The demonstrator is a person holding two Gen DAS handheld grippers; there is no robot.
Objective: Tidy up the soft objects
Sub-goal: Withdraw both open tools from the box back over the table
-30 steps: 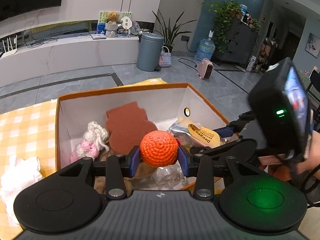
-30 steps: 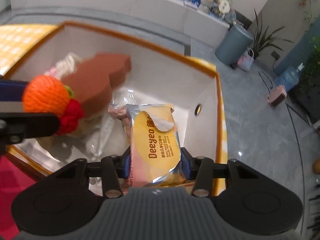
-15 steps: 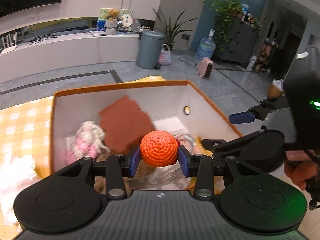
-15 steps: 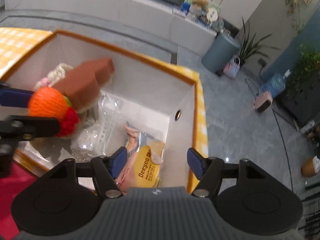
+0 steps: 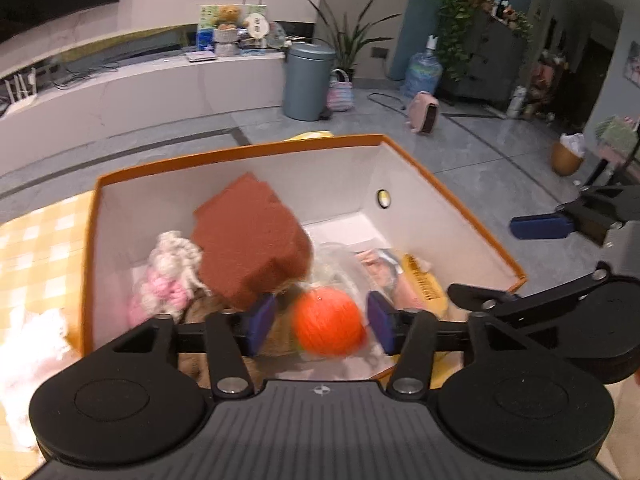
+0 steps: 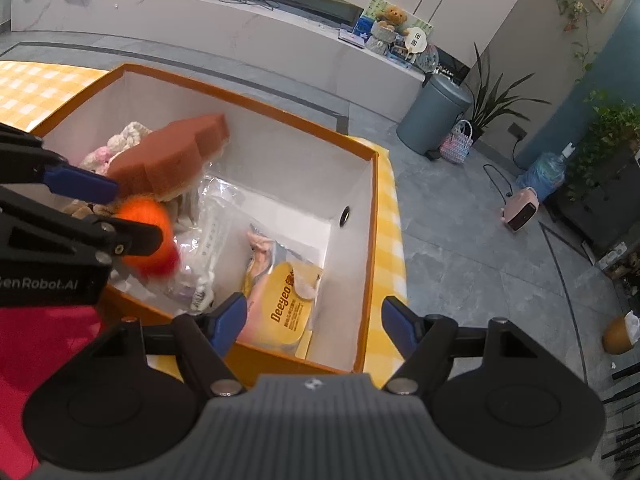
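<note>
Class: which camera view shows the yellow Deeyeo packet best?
The right wrist view: the Deeyeo packet lies face up in the box, label readable. The left wrist view catches only its yellow edge, blurred, behind the orange ball.

Orange crochet ball (image 5: 328, 326) blurred, near box's (image 5: 240, 152) front edge. Brown sponge (image 5: 250, 240) tilted toward back-left, pink-white knit (image 5: 168, 276) at left wall, yellow packet (image 6: 286, 304) right side.

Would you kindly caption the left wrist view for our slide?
Open left claw over the orange-rimmed white box, orange crocheted ball loose between its blue pads.
</note>
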